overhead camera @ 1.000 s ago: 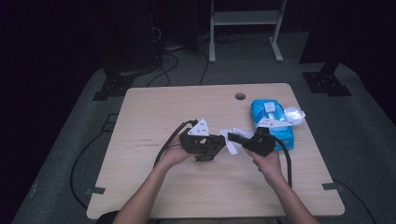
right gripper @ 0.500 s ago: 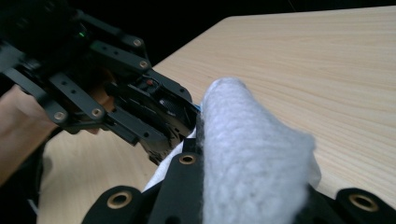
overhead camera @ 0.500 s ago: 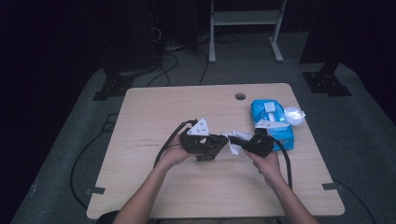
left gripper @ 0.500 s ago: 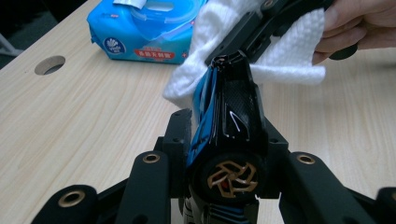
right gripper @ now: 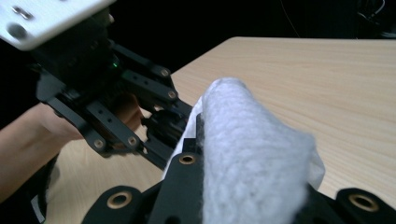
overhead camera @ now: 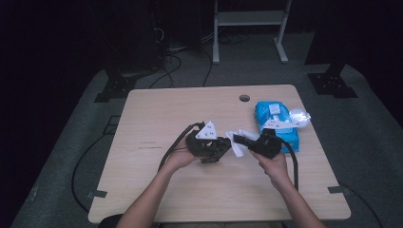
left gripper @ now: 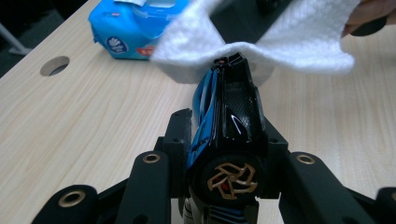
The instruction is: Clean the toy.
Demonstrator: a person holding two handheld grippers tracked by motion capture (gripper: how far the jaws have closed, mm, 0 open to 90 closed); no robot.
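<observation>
**A:** Wooden surface [overhead camera: 157,190], dark room all round. What's each claw got?

**B:** Left claw [left gripper: 224,140] is clamped on a black-and-blue toy car [left gripper: 229,112], nose outward. Right claw [right gripper: 243,196] is pinched on a white wipe [right gripper: 252,158] draped over that nose, mid-surface. Blue wipes pack [overhead camera: 278,126] sits just behind.

No legible text; round logo on blue wipes pack [left gripper: 126,35] unreadable.

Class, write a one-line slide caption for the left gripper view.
Left gripper clamps a black-and-blue toy car while a white wipe drapes over its far end.
</observation>
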